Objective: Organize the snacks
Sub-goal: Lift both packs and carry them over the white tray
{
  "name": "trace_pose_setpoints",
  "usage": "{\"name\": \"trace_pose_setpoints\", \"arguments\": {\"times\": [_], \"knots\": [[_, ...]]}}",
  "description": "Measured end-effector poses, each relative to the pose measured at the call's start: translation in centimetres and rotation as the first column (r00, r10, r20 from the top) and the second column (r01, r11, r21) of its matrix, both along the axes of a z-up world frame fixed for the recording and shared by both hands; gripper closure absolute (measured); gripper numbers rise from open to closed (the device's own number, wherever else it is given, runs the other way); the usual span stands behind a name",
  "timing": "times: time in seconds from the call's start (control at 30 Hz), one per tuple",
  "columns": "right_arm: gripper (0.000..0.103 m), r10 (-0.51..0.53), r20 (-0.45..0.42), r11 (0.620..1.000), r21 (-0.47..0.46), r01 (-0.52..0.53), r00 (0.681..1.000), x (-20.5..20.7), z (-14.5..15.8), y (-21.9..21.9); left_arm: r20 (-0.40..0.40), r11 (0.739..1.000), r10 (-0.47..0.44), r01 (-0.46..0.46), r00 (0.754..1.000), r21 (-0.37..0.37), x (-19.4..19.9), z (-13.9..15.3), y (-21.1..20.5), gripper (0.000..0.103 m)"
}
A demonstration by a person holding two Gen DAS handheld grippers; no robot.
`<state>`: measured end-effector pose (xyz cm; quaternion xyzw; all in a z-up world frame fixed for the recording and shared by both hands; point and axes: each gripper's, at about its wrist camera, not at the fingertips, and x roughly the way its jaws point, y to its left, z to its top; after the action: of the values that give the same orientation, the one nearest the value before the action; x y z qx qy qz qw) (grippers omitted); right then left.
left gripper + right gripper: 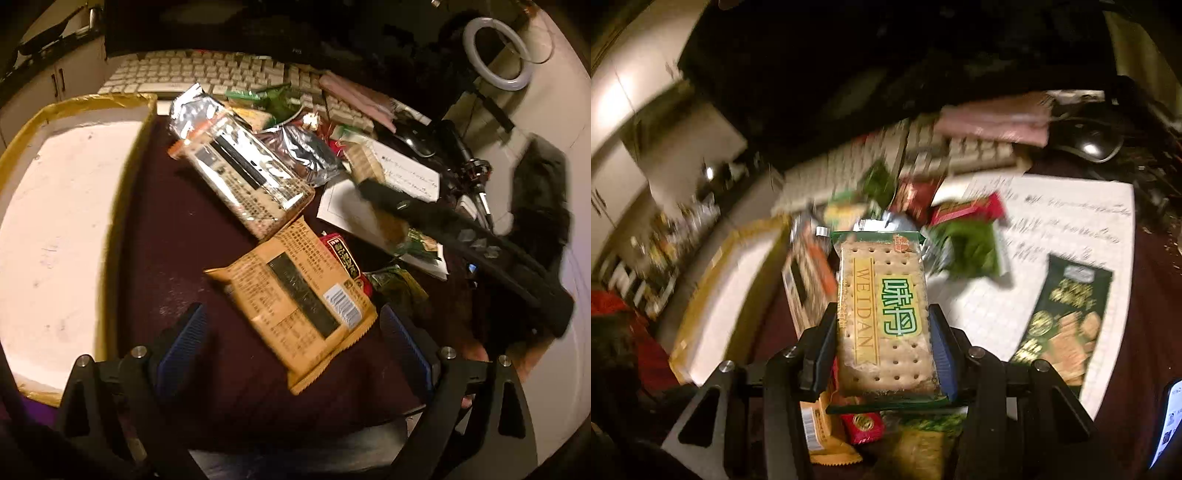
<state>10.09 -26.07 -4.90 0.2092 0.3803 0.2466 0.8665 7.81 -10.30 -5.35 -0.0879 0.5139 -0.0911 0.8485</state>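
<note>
My left gripper [291, 314] stands open, its blue pads [184, 339] on either side of and above a tan snack packet [291, 291] that lies on the dark table. Beyond it lie a clear cracker packet [243, 177] and a silver foil bag [303, 151]. My right gripper [882, 314] is shut on a WEIDAN cracker packet [886, 306], lifted over the snack pile. A green packet [971, 251] and a red one [967, 210] lie behind it. A dark green cracker bag [1067, 321] rests on paper at the right.
A white-lined box with a yellow taped rim [122, 206] sits at the left. A keyboard [207, 70] runs along the back under some snacks. Handwritten paper [1071, 206], a mouse [1089, 144], a pink cloth [997, 122] and a ring light [496, 55] crowd the right.
</note>
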Motion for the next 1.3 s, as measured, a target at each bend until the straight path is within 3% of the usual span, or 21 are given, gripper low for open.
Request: {"name": "trace_pose_setpoints", "arguments": {"times": [0.13, 0.27, 0.37, 0.5, 0.6, 0.67, 0.87, 1.03, 1.17, 1.2, 1.3], "knots": [[0.057, -0.050, 0.018, 0.996, 0.069, 0.049, 0.999, 0.2, -0.5, -1.6, -0.062, 0.998, 0.045, -0.047, 0.997, -0.030, 1.7, -1.4, -0.7, 0.009], [0.057, -0.056, 0.027, 0.998, 0.022, 0.056, 0.998, 0.2, 0.5, -1.6, -0.052, 0.993, 0.114, -0.116, 0.992, -0.024, 1.7, -2.0, -0.3, 0.018], [0.056, -0.038, 0.039, 0.999, -0.011, 0.039, 0.999, 0.1, 0.8, -1.0, -0.062, 0.993, 0.116, -0.116, 0.991, 0.003, 1.1, -1.7, 0.2, 0.033], [0.056, -0.020, 0.044, 0.999, -0.035, 0.022, 0.999, 0.0, 0.7, -0.7, -0.059, 0.991, 0.126, -0.124, 0.990, 0.043, 0.9, -1.7, -0.2, 0.029], [0.056, -0.018, 0.039, 0.999, -0.038, 0.020, 0.999, 0.2, 0.6, -0.5, -0.059, 0.993, 0.102, -0.098, 0.993, 0.065, 1.3, -1.7, -1.4, 0.012], [0.056, -0.027, 0.032, 0.999, -0.037, 0.029, 0.999, 0.2, 0.5, -0.6, -0.036, 0.987, 0.054, -0.048, 0.998, 0.150, 1.4, -2.0, -2.6, 0.012], [0.056, -0.036, 0.023, 0.999, -0.034, 0.037, 0.999, 0.2, 0.1, -0.7, -0.016, 0.989, -0.018, 0.020, 1.000, 0.145, -0.2, -1.2, -1.0, 0.027], [0.056, -0.035, 0.021, 0.999, -0.038, 0.036, 0.999, 0.2, 0.1, -0.5, -0.037, 0.982, -0.062, 0.067, 0.997, 0.175, -1.0, -1.1, -0.8, 0.025], [0.056, -0.034, 0.014, 0.998, -0.046, 0.034, 0.999, 0.4, -0.1, -0.3, -0.043, 0.957, -0.073, 0.082, 0.996, 0.278, -0.2, -1.4, -2.6, 0.022], [0.056, -0.037, 0.015, 0.998, -0.047, 0.037, 0.999, 0.4, -0.1, -0.3, -0.041, 0.958, -0.078, 0.086, 0.996, 0.274, -0.4, -1.2, -2.6, 0.027], [0.056, -0.040, 0.013, 0.998, -0.049, 0.041, 0.999, 0.4, -0.1, -0.3, -0.029, 0.966, -0.096, 0.100, 0.995, 0.239, -0.8, -0.9, -1.9, 0.029]]}}
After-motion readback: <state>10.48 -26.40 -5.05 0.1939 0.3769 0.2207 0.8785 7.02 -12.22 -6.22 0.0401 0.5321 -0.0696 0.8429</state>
